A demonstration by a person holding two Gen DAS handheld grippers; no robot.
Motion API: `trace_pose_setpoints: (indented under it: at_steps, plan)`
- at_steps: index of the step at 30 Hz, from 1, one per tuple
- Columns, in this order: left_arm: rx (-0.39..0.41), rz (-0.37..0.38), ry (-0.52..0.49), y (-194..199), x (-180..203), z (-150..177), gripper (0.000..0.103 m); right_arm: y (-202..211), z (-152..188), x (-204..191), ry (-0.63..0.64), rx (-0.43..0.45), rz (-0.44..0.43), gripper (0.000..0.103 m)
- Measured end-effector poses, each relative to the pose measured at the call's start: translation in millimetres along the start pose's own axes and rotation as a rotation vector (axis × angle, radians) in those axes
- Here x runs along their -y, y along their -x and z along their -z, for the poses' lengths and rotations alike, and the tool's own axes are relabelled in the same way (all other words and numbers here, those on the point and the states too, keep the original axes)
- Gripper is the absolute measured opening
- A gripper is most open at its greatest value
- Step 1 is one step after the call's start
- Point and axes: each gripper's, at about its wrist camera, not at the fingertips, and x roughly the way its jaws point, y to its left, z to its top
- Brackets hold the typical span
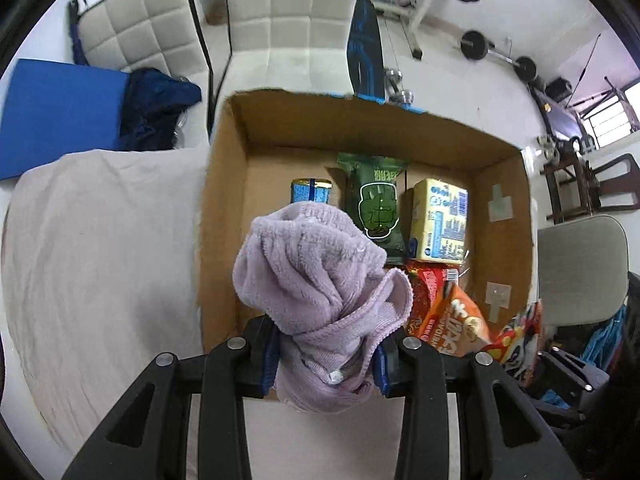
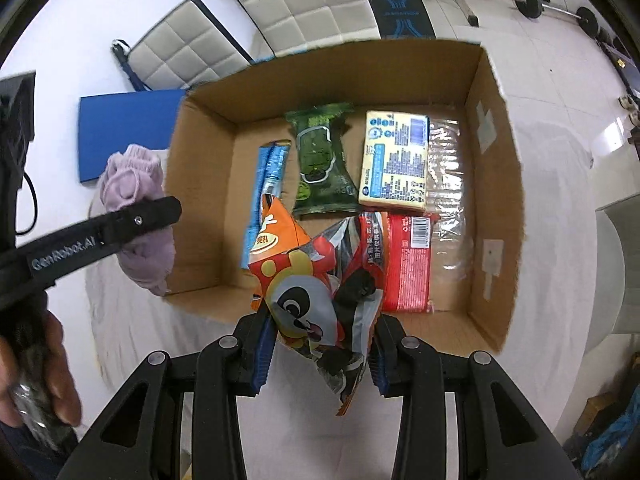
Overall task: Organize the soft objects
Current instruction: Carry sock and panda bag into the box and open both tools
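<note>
Between left gripper (image 1: 326, 354) fingers: lilac towel (image 1: 320, 296), pinched, beside cardboard box (image 1: 224, 184) wall. Right gripper (image 2: 316, 356) pinches snack bag (image 2: 316, 300) over box. Best lower each before letting go.

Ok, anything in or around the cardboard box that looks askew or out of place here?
Mostly tidy. The blue foil packet stands on edge against the brown cardboard box's left side while the green wrapped pack and yellow printed pack lie flat. The orange cartoon snack bag is crumpled in the right claw.
</note>
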Motion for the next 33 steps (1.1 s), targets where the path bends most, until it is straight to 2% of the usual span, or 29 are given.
trace_pose_setpoints:
  at_steps: [8, 12, 15, 17, 19, 20, 22, 24, 27, 29, 30, 33]
  plan:
    - [-0.123, 0.017, -0.039, -44.5, 8.1, -11.3, 0.035, -46.7, -10.5, 6.2, -0.002, -0.072, 0.008, 0.042]
    - [-0.222, 0.032, -0.026, -67.0, 11.3, -10.8, 0.036, -66.7, -14.1, 10.9, -0.006, -0.131, -0.024, 0.046]
    - [-0.24, 0.013, -0.034, -74.4, 13.4, -6.5, 0.036, -76.1, -13.2, 16.1, -0.008, -0.148, 0.009, 0.055]
    - [-0.238, -0.002, -0.045, -75.3, 13.8, -3.4, 0.036, -74.2, -10.2, 17.5, 0.003, -0.142, 0.028, 0.066]
    - [-0.237, 0.01, -0.041, -74.7, 13.4, -1.1, 0.041, -71.2, -8.0, 19.0, 0.006, -0.135, 0.035, 0.073]
    - [-0.233, 0.015, -0.036, -74.0, 12.5, -0.7, 0.043, -69.6, -7.1, 19.1, 0.008, -0.134, 0.035, 0.073]
    - [-0.217, 0.021, -0.021, -70.2, 10.6, -0.5, 0.063, -67.3, -5.8, 19.4, 0.007, -0.134, 0.038, 0.073]
    - [-0.192, 0.032, 0.0, -63.6, 8.0, -0.5, 0.072, -62.6, -4.1, 20.0, 0.005, -0.126, 0.046, 0.073]
    - [-0.166, 0.03, 0.01, -52.5, 6.3, 0.8, 0.073, -55.8, -2.3, 23.1, 0.002, -0.107, 0.065, 0.073]
    - [-0.139, 0.004, -0.002, -44.8, 8.9, 3.5, 0.082, -50.6, -0.8, 23.7, 0.005, -0.095, 0.094, 0.084]
    - [-0.124, -0.008, -0.006, -41.7, 10.2, 5.3, 0.09, -48.8, -0.5, 23.5, 0.003, -0.092, 0.106, 0.087]
    - [-0.092, -0.047, -0.012, -34.5, 12.3, 11.2, 0.094, -45.9, 0.5, 27.0, -0.009, -0.08, 0.146, 0.088]
